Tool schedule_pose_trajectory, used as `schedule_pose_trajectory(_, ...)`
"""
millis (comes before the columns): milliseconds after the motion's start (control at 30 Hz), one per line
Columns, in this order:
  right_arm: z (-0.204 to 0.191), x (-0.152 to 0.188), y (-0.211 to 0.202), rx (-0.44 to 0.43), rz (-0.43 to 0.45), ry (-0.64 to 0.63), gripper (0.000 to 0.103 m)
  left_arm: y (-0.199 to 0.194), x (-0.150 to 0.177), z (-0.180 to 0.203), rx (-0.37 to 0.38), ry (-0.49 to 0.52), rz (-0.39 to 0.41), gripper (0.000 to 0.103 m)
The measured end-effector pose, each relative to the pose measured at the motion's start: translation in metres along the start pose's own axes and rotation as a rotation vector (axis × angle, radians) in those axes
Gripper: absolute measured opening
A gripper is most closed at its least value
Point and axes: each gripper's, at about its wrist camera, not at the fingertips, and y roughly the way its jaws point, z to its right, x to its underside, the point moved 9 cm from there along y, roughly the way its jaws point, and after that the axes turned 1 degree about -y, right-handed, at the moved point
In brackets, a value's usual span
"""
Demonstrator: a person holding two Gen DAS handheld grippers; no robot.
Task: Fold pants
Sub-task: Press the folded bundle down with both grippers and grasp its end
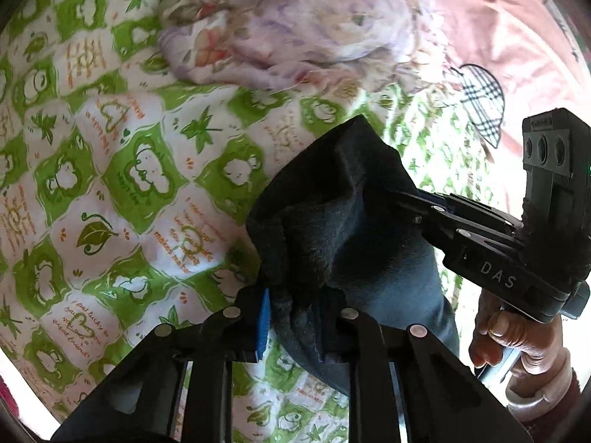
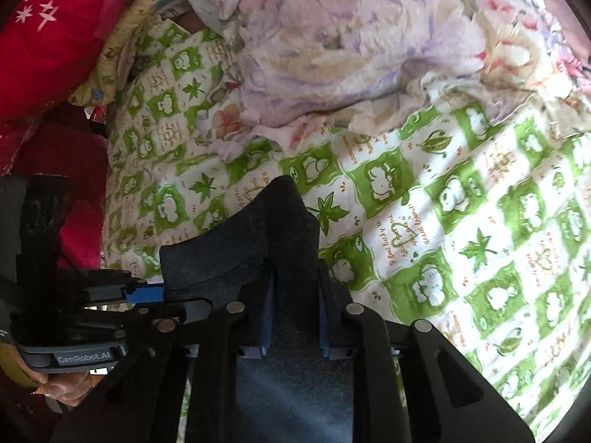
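Note:
The dark navy pants (image 1: 332, 221) hang bunched in the air above a green-and-white patterned bedspread (image 1: 110, 170). My left gripper (image 1: 295, 317) is shut on a fold of the pants at the bottom of the left wrist view. My right gripper (image 1: 406, 195) comes in from the right there and is shut on the pants close beside it. In the right wrist view the pants (image 2: 258, 243) rise between my right gripper's (image 2: 293, 317) blue-padded fingers, which are shut on them, and the left gripper (image 2: 155, 291) grips the cloth from the left.
A crumpled floral purple quilt (image 1: 303, 29) lies at the far side of the bed; it also shows in the right wrist view (image 2: 369, 55). A pink cloth with a plaid patch (image 1: 480, 99) lies at the right. Red fabric (image 2: 48, 29) is piled at the left.

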Motion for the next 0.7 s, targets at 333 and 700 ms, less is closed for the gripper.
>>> schedule_pose_trajectory(333, -0.006, 0.007, -0.063, 0.054, 0.104, -0.013, 0.02, -0.035, 0.007, 0.042, 0.026, 0.118, 0.054, 0.016)
schedule_pose_trajectory(700, 0.004, 0.048, -0.136, 0.123, 0.217, 0.057, 0.019, -0.064, 0.029, 0.112, 0.083, 0.267, 0.074, 0.015)
